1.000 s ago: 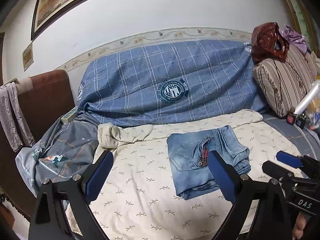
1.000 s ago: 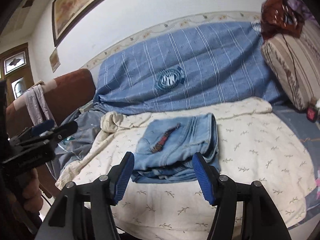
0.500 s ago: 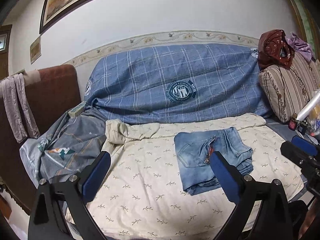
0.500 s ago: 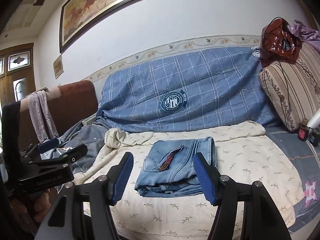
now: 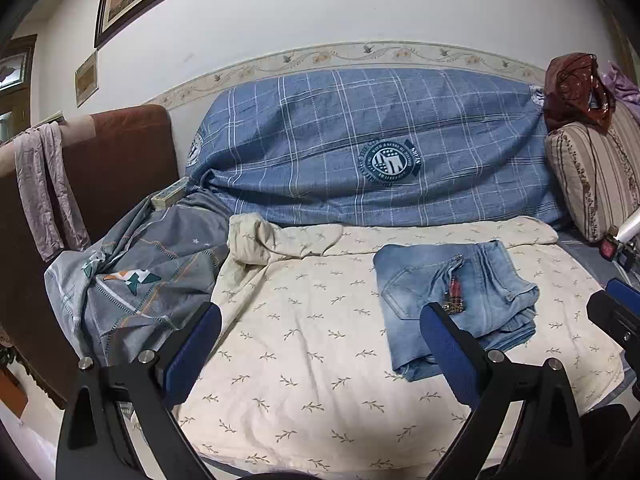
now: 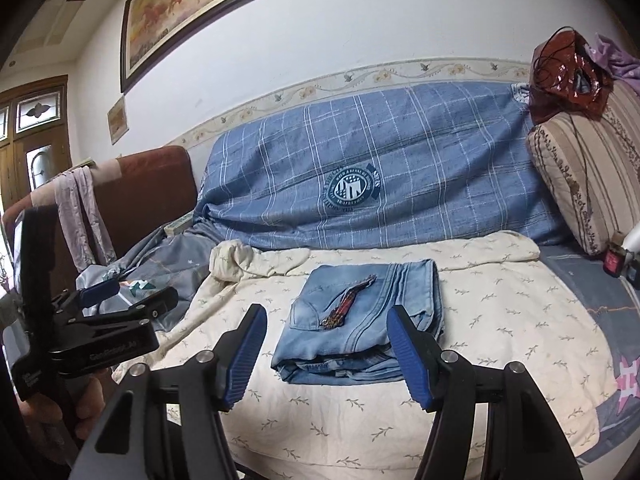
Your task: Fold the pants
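Already the folded jeans lie squared on the cream leaf-print sheet, right of middle. Both my left tongs and right tongs gape empty; I judge only a light edge-tidying remains.

Folded pants, as I see them through both wrist cameras: light-blue washed denim, doubled over into a compact, roughly rectangular stack lying flat on the cream leaf-print sheet. A back pocket faces up on the top layer. Beside the pocket I note a small red-and-dark patterned strip (its nature I cannot tell) along the seam. Several layered edges show at the stack's near side, slightly uneven.
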{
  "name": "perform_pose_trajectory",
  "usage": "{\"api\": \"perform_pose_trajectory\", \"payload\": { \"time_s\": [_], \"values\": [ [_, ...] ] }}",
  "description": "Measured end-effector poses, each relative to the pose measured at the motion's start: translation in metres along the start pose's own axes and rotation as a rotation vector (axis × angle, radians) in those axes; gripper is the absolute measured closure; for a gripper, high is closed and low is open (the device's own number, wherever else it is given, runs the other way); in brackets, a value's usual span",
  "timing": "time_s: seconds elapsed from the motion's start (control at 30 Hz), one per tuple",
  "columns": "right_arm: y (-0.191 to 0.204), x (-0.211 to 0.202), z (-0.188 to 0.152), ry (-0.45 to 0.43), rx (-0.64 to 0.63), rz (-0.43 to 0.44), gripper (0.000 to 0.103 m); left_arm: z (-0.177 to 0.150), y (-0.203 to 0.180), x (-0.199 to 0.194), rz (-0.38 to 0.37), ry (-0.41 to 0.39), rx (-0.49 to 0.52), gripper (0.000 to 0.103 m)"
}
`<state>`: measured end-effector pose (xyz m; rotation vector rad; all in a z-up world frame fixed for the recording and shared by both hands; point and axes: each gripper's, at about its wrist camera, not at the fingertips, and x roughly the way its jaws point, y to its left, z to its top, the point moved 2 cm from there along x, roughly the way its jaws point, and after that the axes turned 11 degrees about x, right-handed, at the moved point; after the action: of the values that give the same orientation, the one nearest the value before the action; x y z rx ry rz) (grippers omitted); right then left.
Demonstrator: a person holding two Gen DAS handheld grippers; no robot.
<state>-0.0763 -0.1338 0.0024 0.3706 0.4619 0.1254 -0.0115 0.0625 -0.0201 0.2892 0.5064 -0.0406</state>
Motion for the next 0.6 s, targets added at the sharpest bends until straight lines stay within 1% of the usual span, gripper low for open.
{"api": "perform_pose_trajectory", "payload": {
  "time_s": [0.17, 0.4, 0.6],
  "values": [
    [0.006, 0.001, -0.001, -0.004, -0.020, 0.006, 0.037, 0.001, 0.002, 0.002, 0.001, 0.015, -0.002, 0.004],
    [0.014, 0.000, -0.004, 0.003, -0.048, 0.014, 0.037, 0.004, 0.001, -0.006, 0.024, 0.000, 0.013, 0.004],
    [0.018, -0.005, -0.004, -0.007, -0.065, 0.025, 0.037, 0.008, 0.001, -0.018, 0.007, -0.020, 0.010, 0.004]
  ]
}}
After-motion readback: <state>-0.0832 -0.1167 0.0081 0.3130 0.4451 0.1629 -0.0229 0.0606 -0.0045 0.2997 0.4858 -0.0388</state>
